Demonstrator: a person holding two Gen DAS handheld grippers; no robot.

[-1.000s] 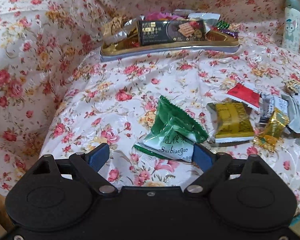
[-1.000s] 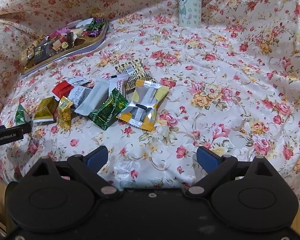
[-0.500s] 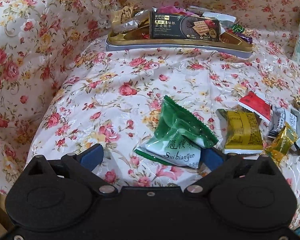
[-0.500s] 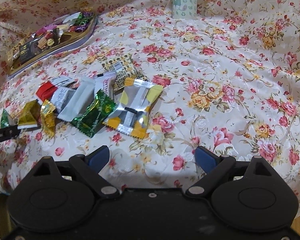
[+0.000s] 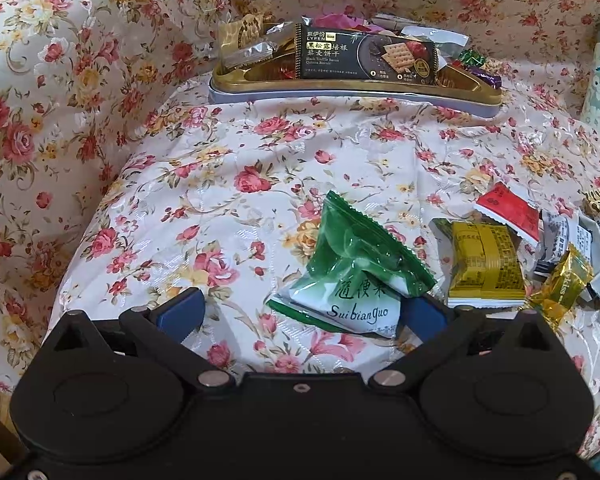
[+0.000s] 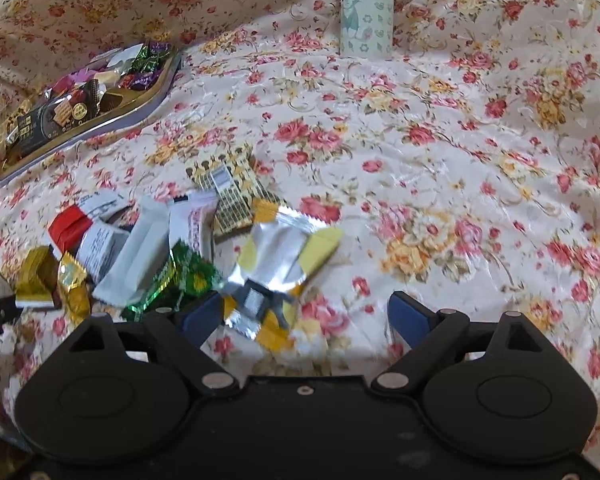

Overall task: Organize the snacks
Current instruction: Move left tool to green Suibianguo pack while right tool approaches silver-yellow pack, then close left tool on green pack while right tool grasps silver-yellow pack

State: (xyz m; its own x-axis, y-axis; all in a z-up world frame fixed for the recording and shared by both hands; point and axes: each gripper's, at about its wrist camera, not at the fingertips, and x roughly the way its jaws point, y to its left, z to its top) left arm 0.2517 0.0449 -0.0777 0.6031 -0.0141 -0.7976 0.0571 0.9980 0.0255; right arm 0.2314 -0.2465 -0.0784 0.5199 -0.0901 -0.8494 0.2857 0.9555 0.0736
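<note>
Lettering reads plainly on two packs: "Sui bianguo" under green Chinese characters on the green-and-white sachet (image 5: 350, 276), and "LYFEEN" with "Black Truffle Bacon Quinoa Biscuit" on the dark biscuit pack (image 5: 366, 58) lying across the gold tray (image 5: 340, 90) at the far side. "KISS" shows on a small gold candy wrapper (image 5: 560, 288), just right of a yellow packet (image 5: 484, 264) whose print is too fine to read. A red packet (image 5: 508, 212) lies behind the yellow one.

Left gripper (image 5: 300, 312) has its jaws spread wide, holding nothing; the sachet sits between them, its right edge against or just over the right blue pad, contact unclear. Right gripper (image 6: 304, 316) is likewise wide open and empty-handed, with the lower end of a silver-and-yellow packet (image 6: 280, 264) lying between its pads, close to the left one. A green foil candy (image 6: 180, 280) lies just left of it, part of a loose heap of white and patterned wrappers.

Everything rests on a rose-print tablecloth (image 6: 460, 160) that also drapes up behind. A pale cylindrical bottle (image 6: 366, 8) with a cartoon cat stands upright at the back
</note>
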